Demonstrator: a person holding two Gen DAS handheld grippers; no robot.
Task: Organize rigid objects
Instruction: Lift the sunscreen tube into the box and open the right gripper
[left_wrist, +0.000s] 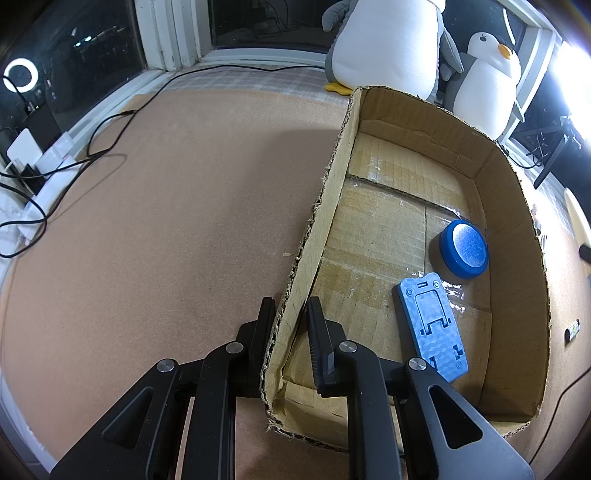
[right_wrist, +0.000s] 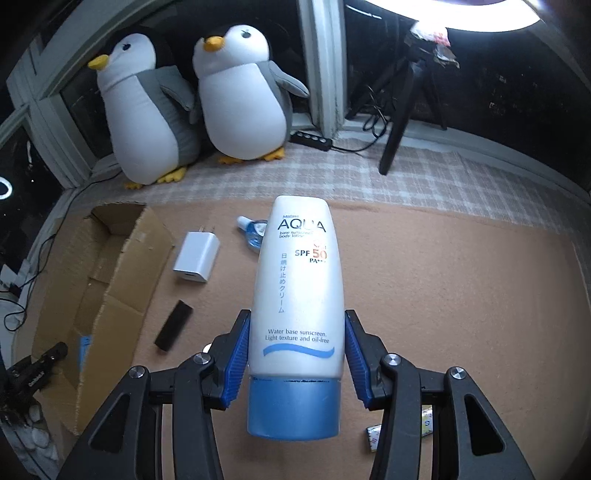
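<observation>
between the blue pads of the right gripper (right_wrist: 295, 350) a tall white sunscreen tube with a blue cap (right_wrist: 295, 295) is squeezed tight and held up over the brown cork mat (right_wrist: 443, 295), cap end nearest the camera. on the mat to the left of the tube a white plug charger (right_wrist: 196, 256), a small black bar (right_wrist: 173, 325) and a little clear blue bottle (right_wrist: 255, 232) are seen lying apart. the open brown cardboard box (left_wrist: 332, 206) is found at the far left of that view. the box's near left wall is straddled by the left gripper (left_wrist: 290, 343), one finger outside and one inside; whether the wall is pinched cannot be told. inside the box a round blue tin (left_wrist: 464, 249) and a flat blue plastic stand (left_wrist: 432, 325) are seen lying just beside each other. two stuffed penguins (right_wrist: 236, 96) are set by the window.
</observation>
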